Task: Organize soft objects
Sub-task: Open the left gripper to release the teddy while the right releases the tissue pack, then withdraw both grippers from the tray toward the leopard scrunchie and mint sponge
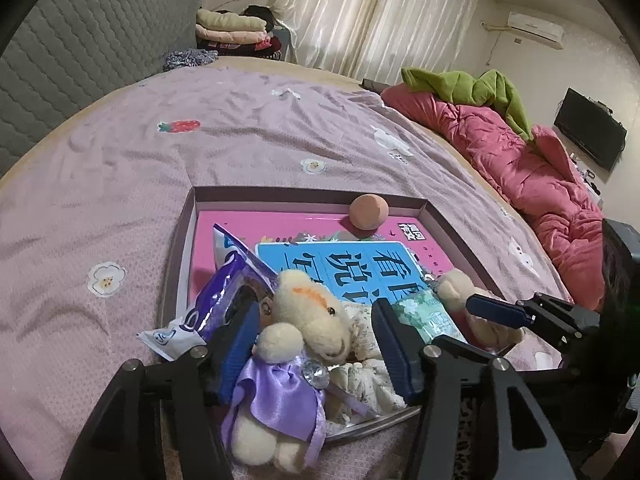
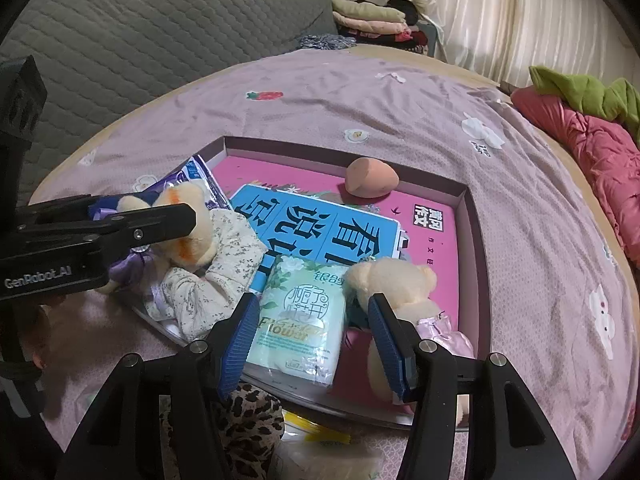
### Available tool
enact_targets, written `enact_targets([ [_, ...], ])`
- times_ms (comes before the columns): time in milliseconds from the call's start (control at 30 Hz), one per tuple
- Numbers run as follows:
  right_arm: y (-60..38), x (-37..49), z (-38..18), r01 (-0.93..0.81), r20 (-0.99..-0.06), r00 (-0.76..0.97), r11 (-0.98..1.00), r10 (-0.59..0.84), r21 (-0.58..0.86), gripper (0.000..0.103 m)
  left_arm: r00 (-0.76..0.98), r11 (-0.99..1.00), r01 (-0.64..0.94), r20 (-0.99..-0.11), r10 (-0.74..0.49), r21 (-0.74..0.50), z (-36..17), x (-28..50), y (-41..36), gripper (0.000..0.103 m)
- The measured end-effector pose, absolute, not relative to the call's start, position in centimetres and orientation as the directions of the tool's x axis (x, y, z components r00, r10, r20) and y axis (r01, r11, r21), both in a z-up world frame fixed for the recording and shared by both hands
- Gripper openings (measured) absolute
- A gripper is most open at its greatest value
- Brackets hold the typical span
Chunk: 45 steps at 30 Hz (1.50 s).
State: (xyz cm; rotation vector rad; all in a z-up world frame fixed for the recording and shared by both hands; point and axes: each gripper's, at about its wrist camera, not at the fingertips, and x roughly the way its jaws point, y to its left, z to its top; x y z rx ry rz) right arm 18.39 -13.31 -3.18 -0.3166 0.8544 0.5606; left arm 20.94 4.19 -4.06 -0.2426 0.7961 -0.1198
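A shallow box (image 1: pixel 308 193) (image 2: pixel 476 240) lies on the bed with books, packets and soft toys in it. My left gripper (image 1: pixel 316 346) is open, its blue pads on either side of a cream teddy bear in a purple dress (image 1: pixel 296 332) at the box's near edge; this bear also shows in the right wrist view (image 2: pixel 188 216). My right gripper (image 2: pixel 314 340) is open around a green-white tissue pack (image 2: pixel 304 316). A second cream bear in pink (image 2: pixel 396 284) lies just right of it. An orange sponge ball (image 1: pixel 369 211) (image 2: pixel 370 179) sits at the far side. A floral cloth (image 2: pixel 212 280) lies between the bears.
A purple snack packet (image 1: pixel 224 292) leans at the box's left. A blue book (image 2: pixel 320 224) lies on a pink one (image 2: pixel 432 224). A pink quilt with a green cloth (image 1: pixel 520 152) lies along the right. Folded clothes (image 1: pixel 232 28) are stacked at the far end. A leopard-print item (image 2: pixel 244 420) lies near me.
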Motion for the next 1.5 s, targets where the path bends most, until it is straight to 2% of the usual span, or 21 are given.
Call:
enact_targets([
  [300,-13.6,18.3,-2.9,-0.577,-0.774,0.539,0.815,0.333,-0.052,0.059,0.732,0.962,0.041,-0.648,-0.212,-0.269,-2.5,20.2,4.4,0.059],
  [367,-13.9,18.4,-2.7,-0.571,-0.767,0.548,0.819,0.334,-0.050,0.058,0.748,0.961,0.051,-0.627,-0.218,-0.274,-1.9,19.9,4.6,0.061],
  [433,-14.2,18.4,-2.3,-0.566,-0.759,0.555,0.824,0.341,-0.044,0.059,0.761,0.959,0.058,-0.609,-0.223,-0.279,-1.4,19.6,4.7,0.068],
  [633,-16.0,18.3,-0.4,-0.540,-0.709,0.599,0.842,0.372,-0.014,0.059,0.787,0.960,0.063,-0.579,-0.215,-0.271,-0.3,18.8,4.9,0.069],
  [733,-17.0,18.0,0.6,-0.525,-0.689,0.618,0.851,0.379,-0.002,0.068,0.793,0.961,0.067,-0.571,-0.214,-0.267,0.0,18.4,4.8,0.069],
  [900,-18.3,17.3,1.6,-0.513,-0.672,0.623,0.857,0.401,0.036,0.068,0.802,0.960,0.081,-0.555,-0.222,-0.268,0.4,17.4,4.9,0.069],
  [1233,-20.6,15.0,1.1,-0.490,-0.709,0.594,0.870,0.379,0.055,0.068,0.767,0.952,0.140,-0.578,-0.279,-0.274,0.2,14.6,3.6,0.069],
  [1500,-22.9,13.7,-0.9,-0.451,-0.780,0.514,0.886,0.357,0.108,0.068,0.718,0.944,0.148,-0.624,-0.308,-0.296,-0.8,13.0,2.7,0.069],
])
